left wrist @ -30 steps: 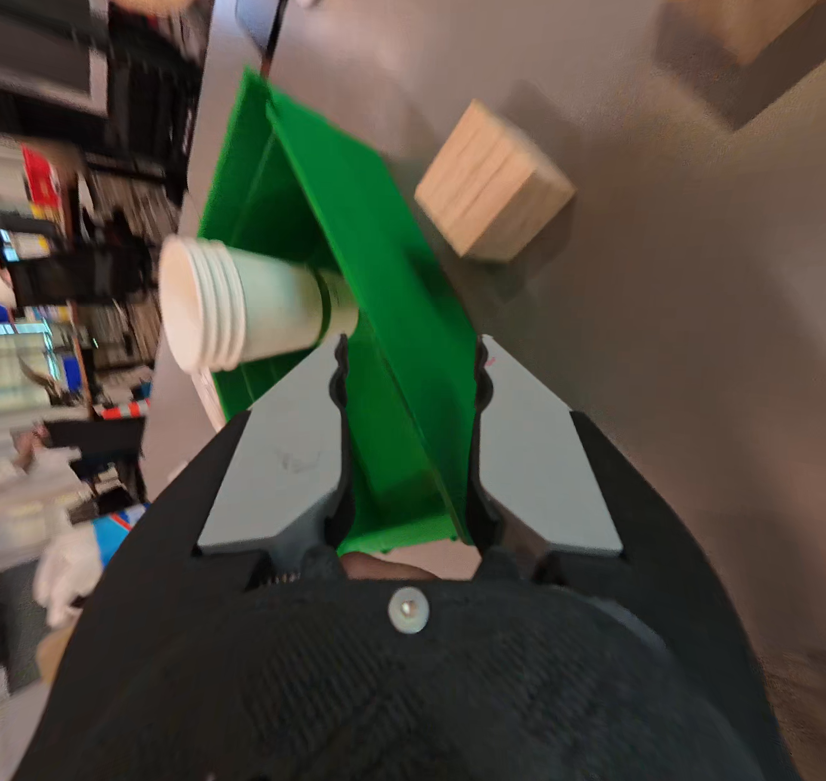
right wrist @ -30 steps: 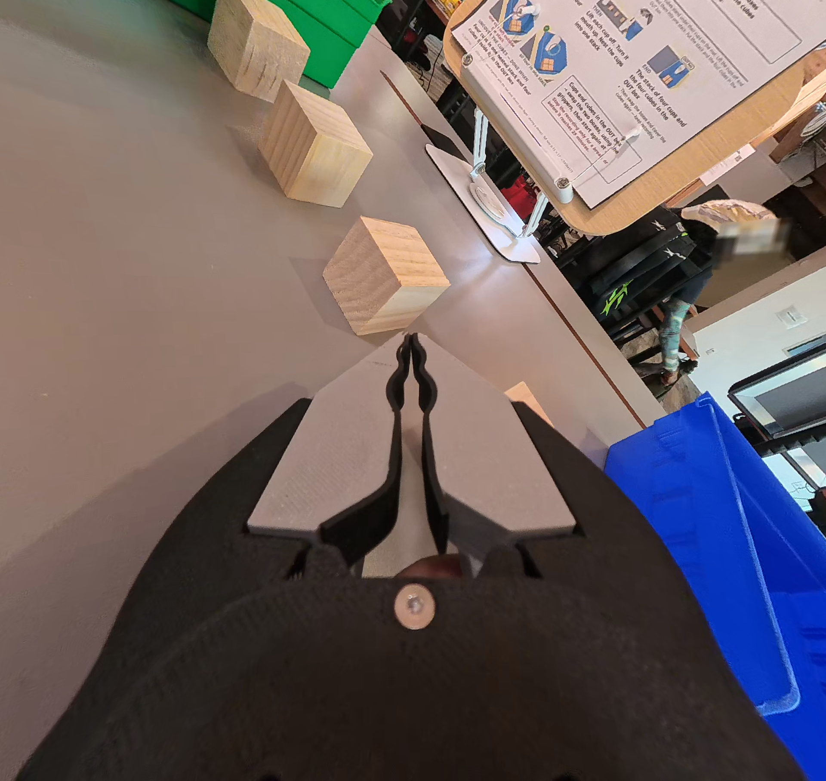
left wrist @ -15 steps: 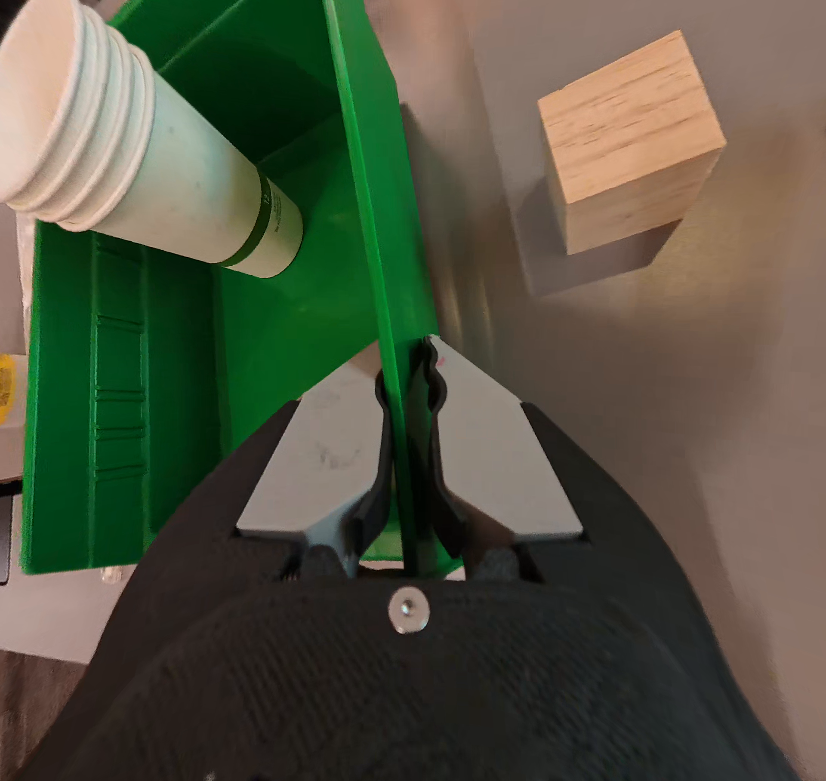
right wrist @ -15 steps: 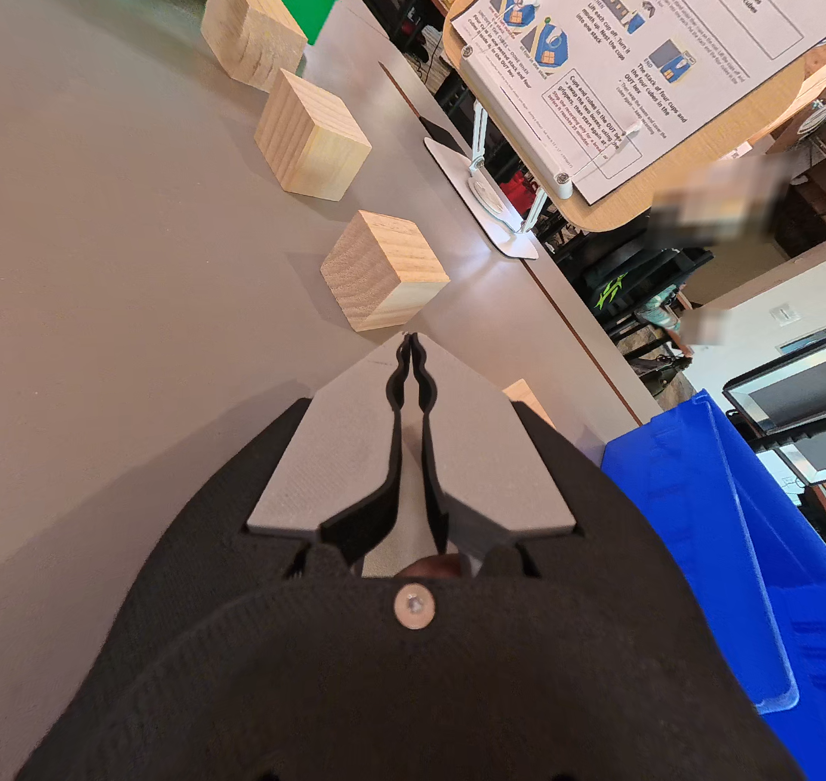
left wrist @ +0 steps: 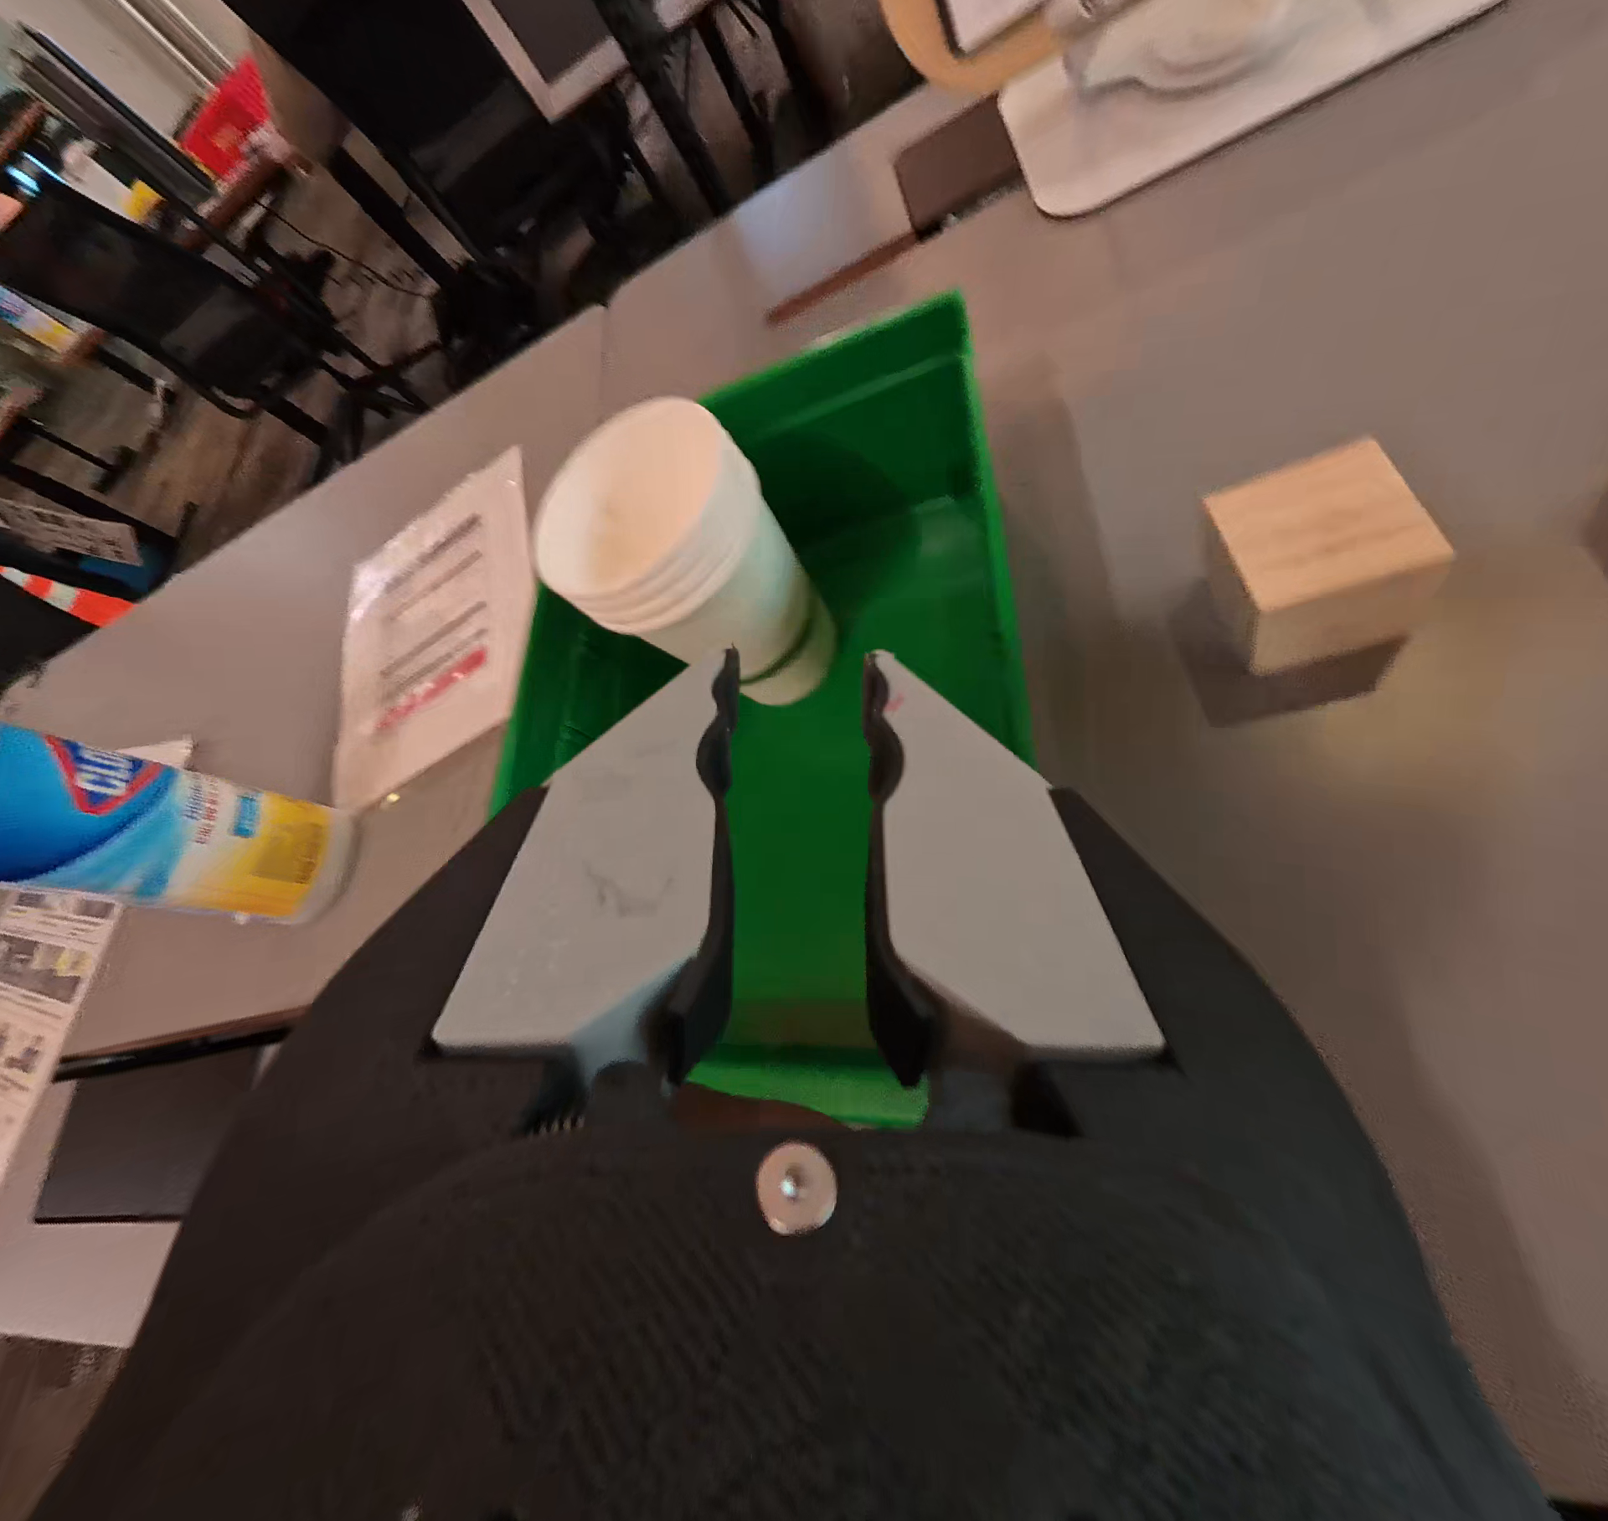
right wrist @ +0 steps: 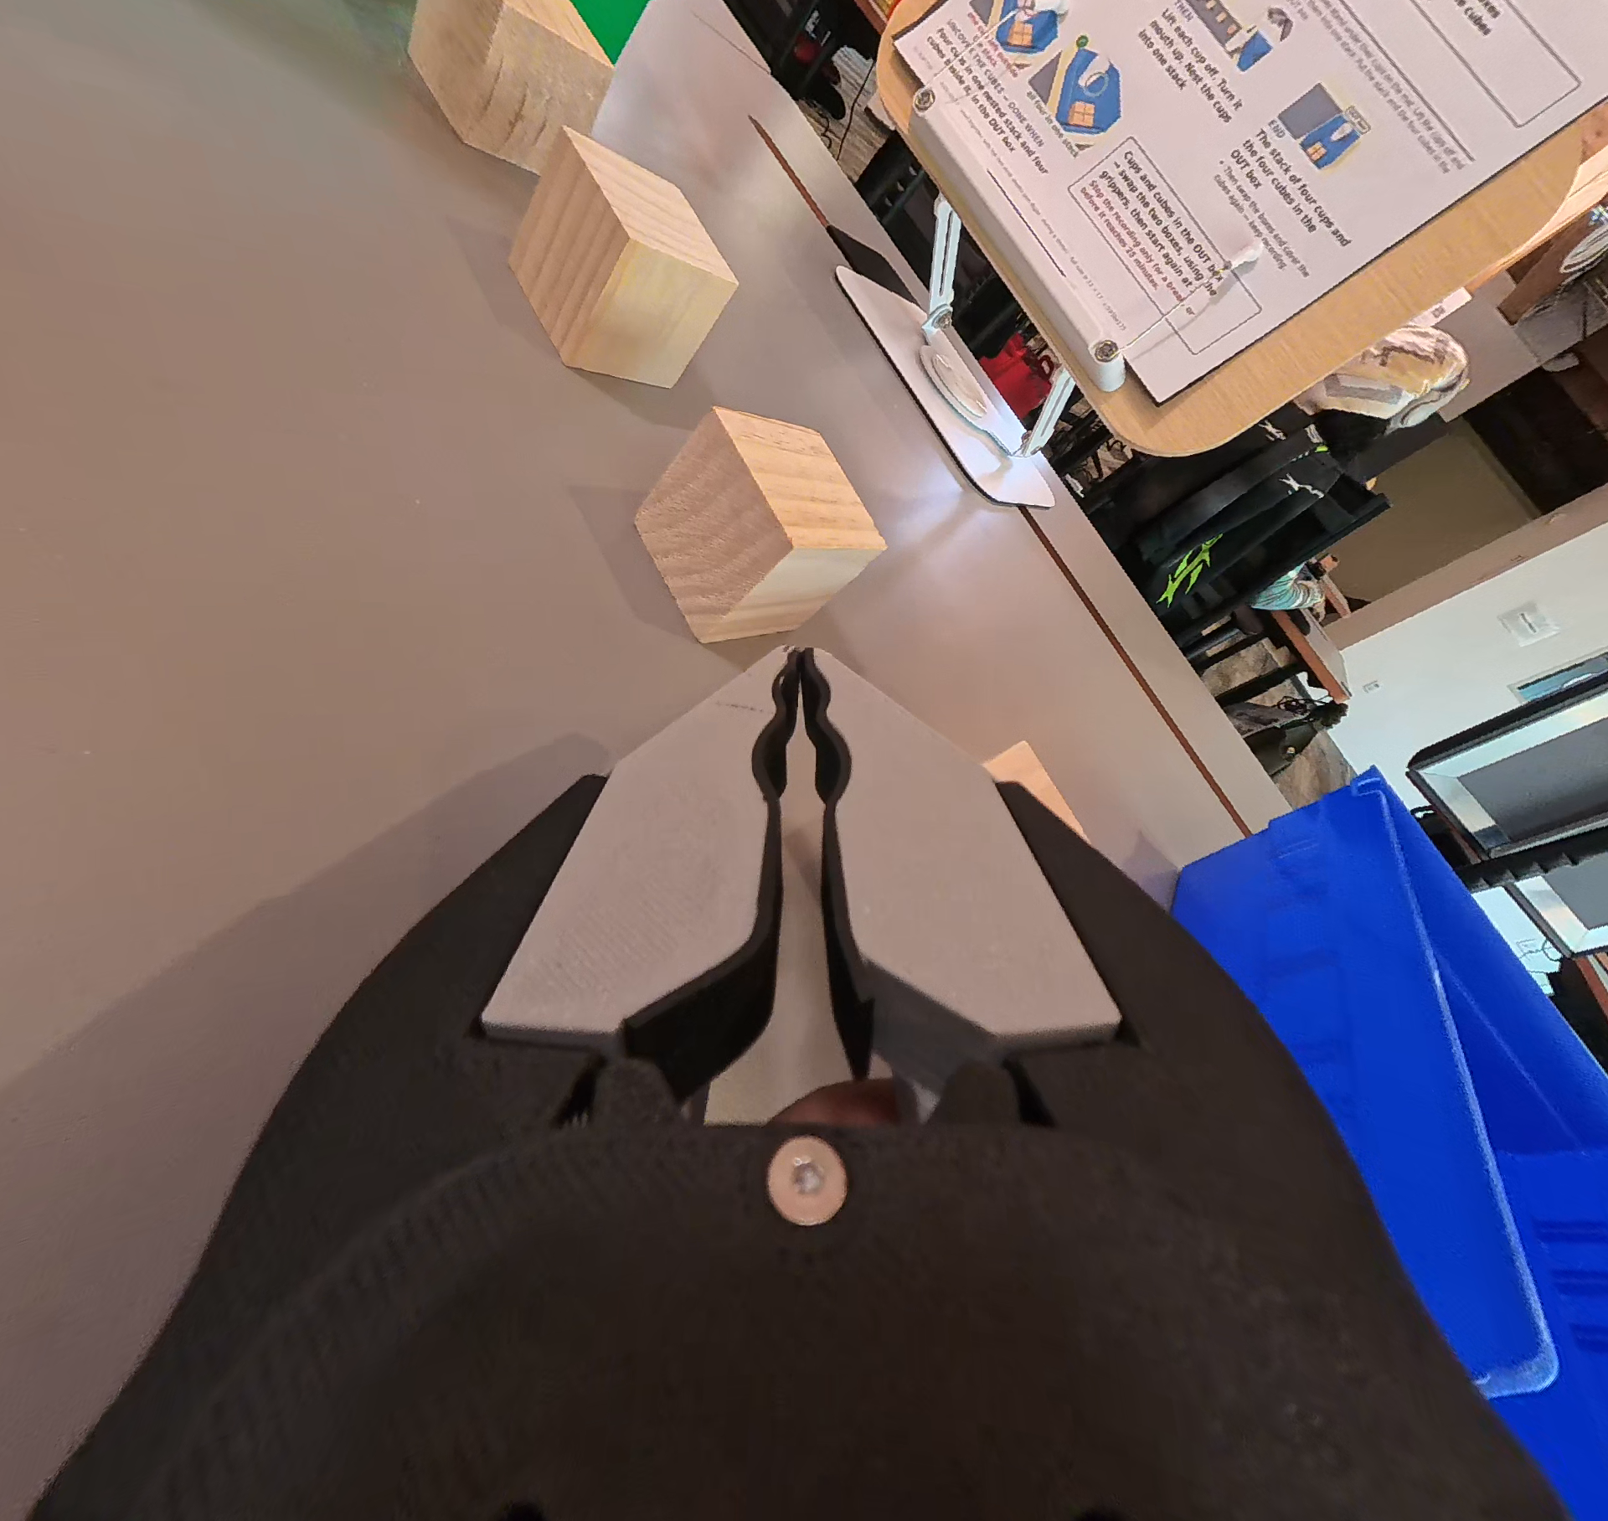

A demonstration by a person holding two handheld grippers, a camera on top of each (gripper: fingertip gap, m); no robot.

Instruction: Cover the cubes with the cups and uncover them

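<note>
Left wrist view: jaws parted, bare, over green bin (left wrist: 1001, 574).

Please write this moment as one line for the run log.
left gripper: jaws open above green bin | stacked paper cups in bin | right gripper: jaws shut, holding nothing | wooden cubes uncovered

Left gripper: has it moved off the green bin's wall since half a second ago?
Yes. The left gripper was closed on the green bin wall; now its jaws stand apart over the bin's inside, near the cup stack.
</note>
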